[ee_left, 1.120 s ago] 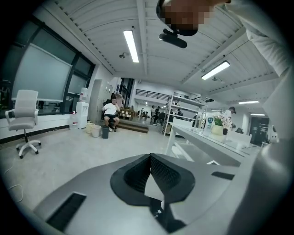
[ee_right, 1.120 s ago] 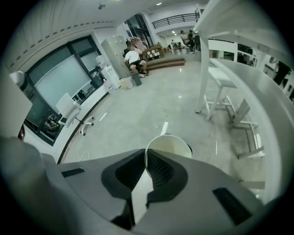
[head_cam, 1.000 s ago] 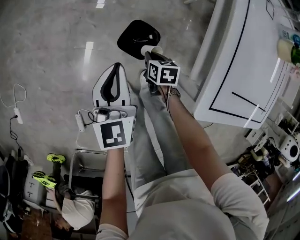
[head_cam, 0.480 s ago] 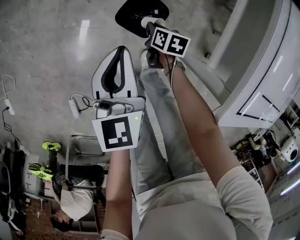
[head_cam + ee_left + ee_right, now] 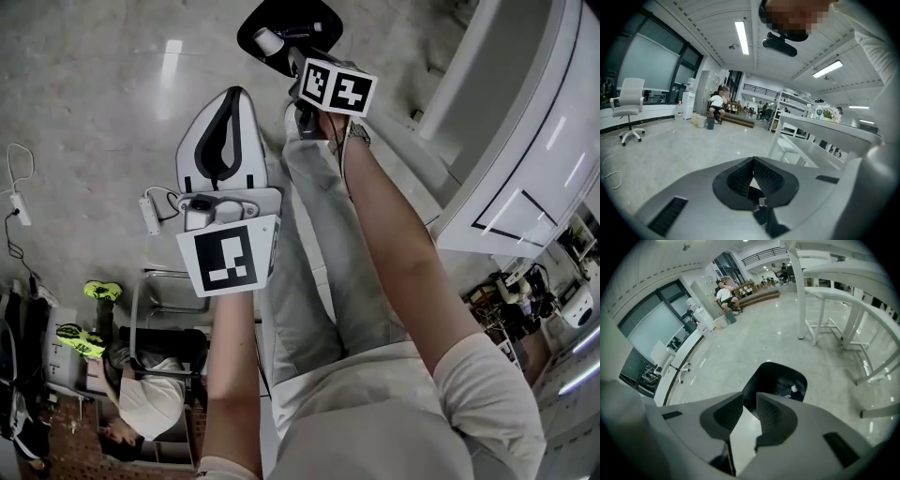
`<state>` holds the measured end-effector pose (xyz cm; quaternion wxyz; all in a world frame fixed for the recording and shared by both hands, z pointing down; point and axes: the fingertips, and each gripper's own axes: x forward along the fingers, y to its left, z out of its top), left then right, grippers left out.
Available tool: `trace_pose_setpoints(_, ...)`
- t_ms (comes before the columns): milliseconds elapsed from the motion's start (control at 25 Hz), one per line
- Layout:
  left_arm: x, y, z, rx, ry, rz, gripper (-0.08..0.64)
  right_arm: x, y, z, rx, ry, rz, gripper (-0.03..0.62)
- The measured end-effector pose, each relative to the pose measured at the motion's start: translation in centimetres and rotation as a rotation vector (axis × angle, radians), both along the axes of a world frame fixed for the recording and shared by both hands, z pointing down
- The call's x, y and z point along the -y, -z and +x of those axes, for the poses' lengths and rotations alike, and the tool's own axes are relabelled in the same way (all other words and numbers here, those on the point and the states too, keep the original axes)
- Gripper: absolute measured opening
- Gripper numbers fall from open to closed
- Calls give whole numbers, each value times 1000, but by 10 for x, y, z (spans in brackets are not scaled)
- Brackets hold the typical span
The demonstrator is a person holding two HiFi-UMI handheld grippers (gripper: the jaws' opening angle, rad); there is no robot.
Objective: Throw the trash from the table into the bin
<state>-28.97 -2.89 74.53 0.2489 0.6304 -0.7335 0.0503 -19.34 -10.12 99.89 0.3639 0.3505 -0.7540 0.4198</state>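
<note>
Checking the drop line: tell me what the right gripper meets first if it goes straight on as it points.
The open black bin on the floor, probably: the right gripper points into its mouth. Its fingers have just been opening, nothing between them.

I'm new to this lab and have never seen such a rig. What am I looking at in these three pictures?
No robot: a person holds a two-jaw gripper in each hand. The head view looks steeply down from a camera on their head to the floor. The other two cameras ride on the grippers and look along the jaws. The left gripper is shut and empty. The right gripper is above the black bin on the floor; its jaws have just been opening, with nothing between them. A pale cup-like piece shows at the bin's mouth. The white table shows at the right.
</note>
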Motion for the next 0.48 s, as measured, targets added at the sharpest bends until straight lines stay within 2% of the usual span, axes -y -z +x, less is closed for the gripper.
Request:
trace_pose_setpoints(40,0,1,0,1,-3,0,6,-1,5,-1,6,-9,5,82)
trace_pose_setpoints(80,0,2,1,-2,-8,-5,6,-2,11,-2,12,-21,12,24)
trace_pose_setpoints(120,0,3,2,-4,-12,-11,6,-5,17,-3,20,-31,20,11)
trace_pose_setpoints(320,6,28,1,24,-35,20,7,-20,57,-17,75,8,77,9)
trace_pose_setpoints(480,8,58,-4,46,-55,49,6,-26,112,-34,124,61,153,9)
